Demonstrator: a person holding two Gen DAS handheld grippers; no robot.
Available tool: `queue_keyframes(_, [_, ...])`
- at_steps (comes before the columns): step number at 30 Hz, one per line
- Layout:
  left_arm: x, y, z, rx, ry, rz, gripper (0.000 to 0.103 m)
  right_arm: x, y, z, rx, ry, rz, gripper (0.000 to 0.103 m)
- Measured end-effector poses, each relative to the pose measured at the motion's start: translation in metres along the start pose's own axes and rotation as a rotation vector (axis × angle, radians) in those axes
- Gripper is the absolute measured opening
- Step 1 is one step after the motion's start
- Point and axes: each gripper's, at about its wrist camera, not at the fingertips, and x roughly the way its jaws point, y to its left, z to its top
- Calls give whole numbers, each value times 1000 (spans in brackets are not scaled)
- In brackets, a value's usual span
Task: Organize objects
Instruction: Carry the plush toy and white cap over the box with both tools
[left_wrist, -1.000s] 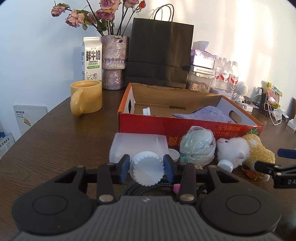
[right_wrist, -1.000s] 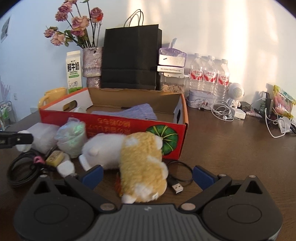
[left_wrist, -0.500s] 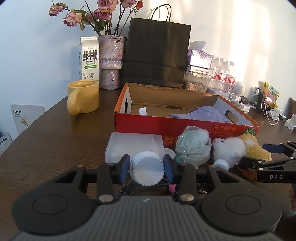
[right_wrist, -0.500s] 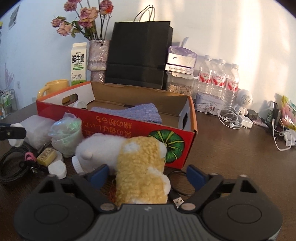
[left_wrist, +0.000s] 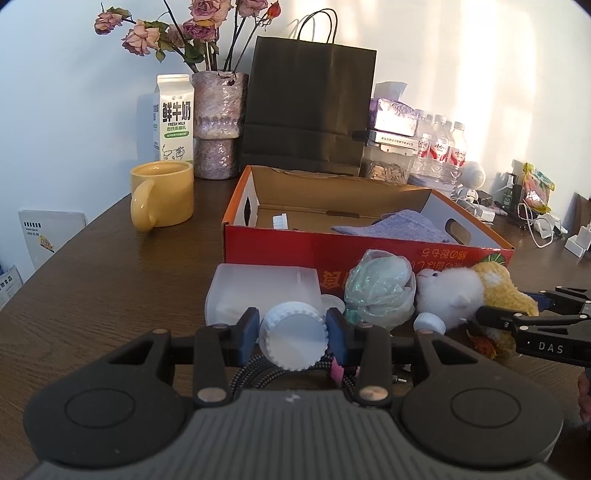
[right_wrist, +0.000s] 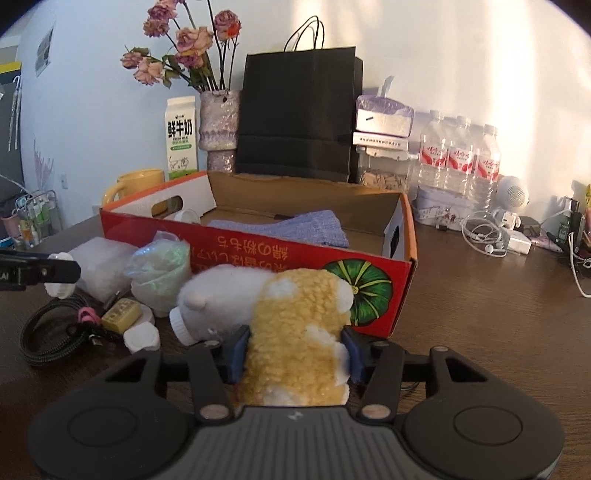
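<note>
A white and yellow plush toy (right_wrist: 295, 314) lies on the table against the front wall of the red cardboard box (right_wrist: 258, 251). My right gripper (right_wrist: 295, 352) straddles its yellow end, jaws closing, with both blue pads pressing into the fur. My left gripper (left_wrist: 293, 328) is shut on a white ribbed cap (left_wrist: 293, 341), low over the table in front of the box (left_wrist: 369, 254). The left wrist view has the plush toy (left_wrist: 476, 291) at the right, where the right gripper's fingers (left_wrist: 535, 325) reach in. A purple cloth (left_wrist: 402, 225) lies inside the box.
A crumpled plastic bag (left_wrist: 380, 291), a translucent plastic box (left_wrist: 258, 291), a coiled black cable (right_wrist: 55, 332) and small white caps crowd the box front. A yellow mug (left_wrist: 162, 197), milk carton (left_wrist: 173, 118), vase, black paper bag (left_wrist: 310, 107) and water bottles (right_wrist: 458, 162) stand behind.
The right gripper's jaws came in from wide open onto the plush toy's yellow end, and it edged closer to the toy. The left gripper held still with the white cap.
</note>
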Motion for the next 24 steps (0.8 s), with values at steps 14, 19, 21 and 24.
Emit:
queue_keyframes(14, [-10, -2, 3, 4, -27, -28, 41, -23, 5, -2, 20, -93, -23, 49])
queue_keyframes(19, [-15, -7, 12, 14, -60, -48, 41, -35, 8, 2, 37, -139, -21, 49])
queue_keyframes(21, [-16, -10, 17, 18, -75, -59, 41, -38, 10, 6, 44, -163, -21, 49])
queue_keyframes(24, [-17, -14, 27, 22, -102, -72, 41, -40, 10, 14, 50, -187, -19, 49])
